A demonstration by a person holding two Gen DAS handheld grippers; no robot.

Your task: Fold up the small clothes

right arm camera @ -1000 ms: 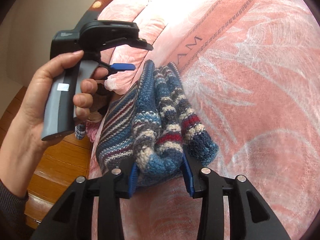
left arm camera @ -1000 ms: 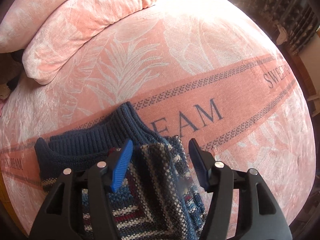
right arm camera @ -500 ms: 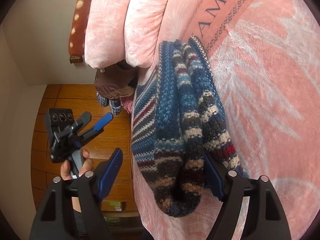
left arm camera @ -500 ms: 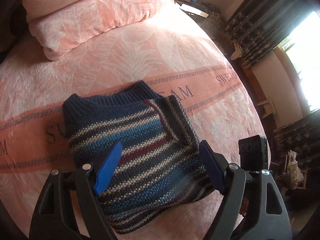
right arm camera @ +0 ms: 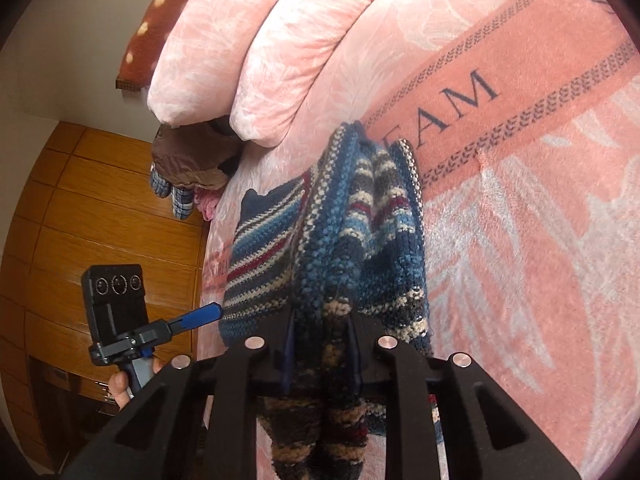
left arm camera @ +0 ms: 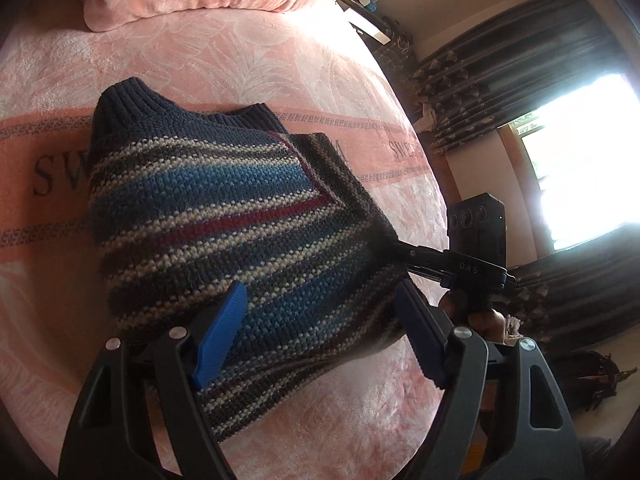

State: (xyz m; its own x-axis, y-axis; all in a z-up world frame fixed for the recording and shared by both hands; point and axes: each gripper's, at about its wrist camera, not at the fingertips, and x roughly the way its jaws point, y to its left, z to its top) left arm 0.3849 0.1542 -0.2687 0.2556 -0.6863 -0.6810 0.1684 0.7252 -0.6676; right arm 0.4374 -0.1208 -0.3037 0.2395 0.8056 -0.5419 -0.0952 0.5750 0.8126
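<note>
Half a second ago the right gripper (right arm camera: 320, 344) stood spread around the folded knit; now it is clenched on the bunched edge of the one striped sweater (left arm camera: 224, 216), whose folds hang down between its fingers, while the left gripper (left arm camera: 320, 332) is still spread wide above the garment's near hem, grasping nothing. There is one sweater, two grippers and two pink pillows (right arm camera: 256, 52) stacked at the head of the bed (left arm camera: 248, 68). From the left: in the left wrist view the sweater lies folded across the pink blanket's lettered band (left arm camera: 384, 136), its navy ribbed collar (left arm camera: 124, 108) pointing toward the pillows, its right corner lifted where the right gripper takes it. Open blanket lies all round it; the bed's edge falls away just right of that corner, toward the curtains (left arm camera: 500, 52). In the right wrist view a wooden floor (right arm camera: 100, 220) borders the bed's left edge.
</note>
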